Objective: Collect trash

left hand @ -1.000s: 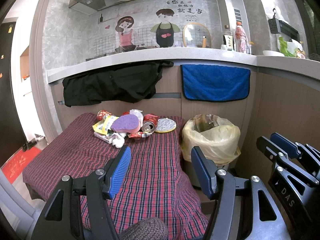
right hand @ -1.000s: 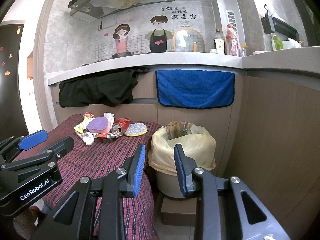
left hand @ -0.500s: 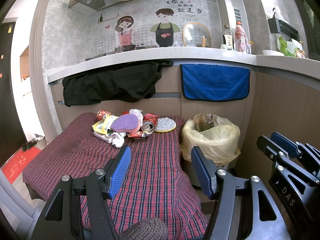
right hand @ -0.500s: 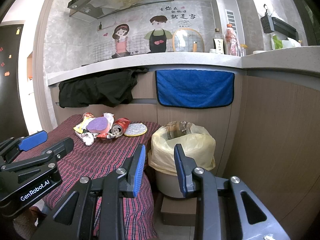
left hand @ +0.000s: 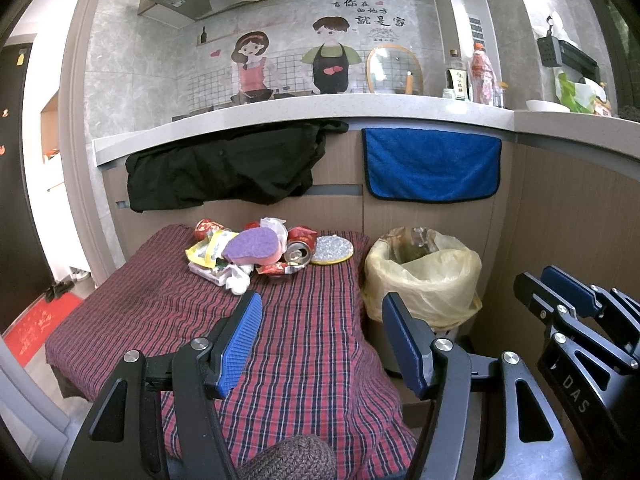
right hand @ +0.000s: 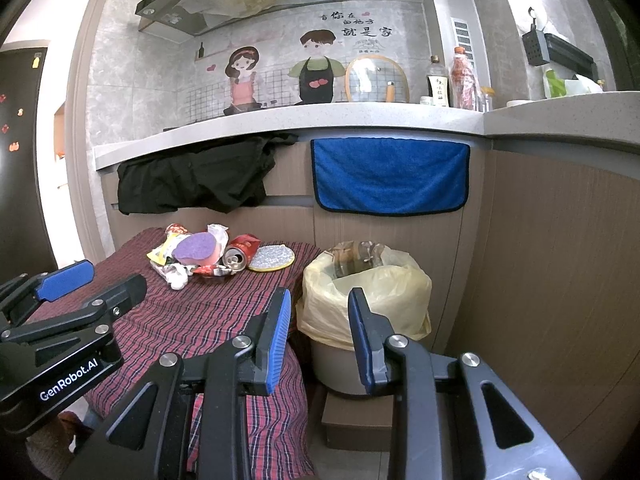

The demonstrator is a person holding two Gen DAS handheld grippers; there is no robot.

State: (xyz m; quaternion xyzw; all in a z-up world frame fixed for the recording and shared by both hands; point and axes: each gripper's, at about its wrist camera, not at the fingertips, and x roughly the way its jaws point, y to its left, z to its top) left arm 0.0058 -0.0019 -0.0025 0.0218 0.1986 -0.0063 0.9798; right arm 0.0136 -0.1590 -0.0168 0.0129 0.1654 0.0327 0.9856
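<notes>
1. Trash (left hand: 256,252) lay heaped at the far end of a table covered with a red plaid cloth (left hand: 312,344), close under a counter front; nothing in the heap looked disturbed, so I judged the collecting barely begun.
2. The bin (left hand: 424,280), lined with a yellowish bag, stood on the floor just beside the table's right edge. Something brownish showed inside it, though what it was could not be told.
3. The left gripper (left hand: 320,340) hung over the near part of the cloth, well short of the heap, its blue pads parted and nothing between them.
4. The right gripper (right hand: 320,340) pointed toward the bin and the table edge, its pads also apart and empty, set narrower than the left's.
5. What remained, as I read it, was nearly everything: each piece still had to be lifted and dropped in the bin.
6. The heap was mixed:
   - a purple sponge (left hand: 252,246) on top;
   - a crushed red can (left hand: 298,250) on its side, mouth toward the cameras;
   - a yellow wrapper (left hand: 204,250) at the left;
   - a crumpled white scrap (left hand: 238,282) nearest the grippers;
   - a round glittery disc (left hand: 332,250) lying flat at the right, closest to the bin.
7. The pieces overlapped, so pulling one would likely shift its neighbours.
</notes>
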